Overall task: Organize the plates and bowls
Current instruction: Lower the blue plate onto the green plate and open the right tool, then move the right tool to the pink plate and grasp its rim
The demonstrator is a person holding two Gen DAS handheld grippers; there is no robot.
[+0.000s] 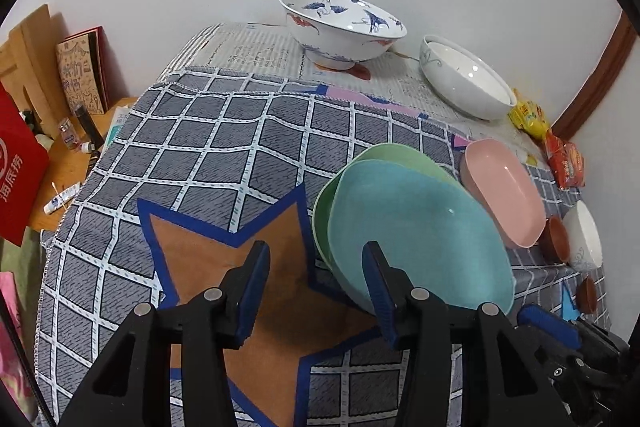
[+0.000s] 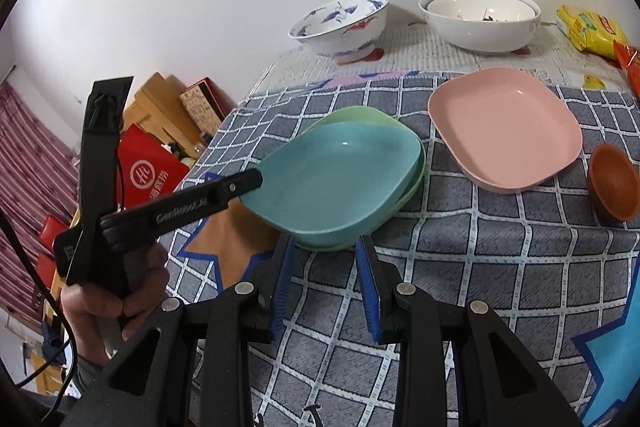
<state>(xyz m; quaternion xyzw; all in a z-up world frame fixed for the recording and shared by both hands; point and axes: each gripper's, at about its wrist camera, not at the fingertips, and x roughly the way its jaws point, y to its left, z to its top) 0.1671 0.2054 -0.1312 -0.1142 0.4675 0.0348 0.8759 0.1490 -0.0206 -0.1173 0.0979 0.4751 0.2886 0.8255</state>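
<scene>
A teal plate lies stacked on a green plate on the checked tablecloth; both show in the right wrist view. A pink plate lies to their right. My left gripper is open, its right finger at the teal plate's left edge, its left finger over the brown star. In the right wrist view the left gripper's tip touches the teal plate's rim. My right gripper is open and empty, just in front of the stack.
A blue-patterned bowl and a white bowl nested in another stand at the back by the wall. A small brown bowl and snack packets lie at the right. A small white bowl sits near the right edge. Clutter fills the desk left.
</scene>
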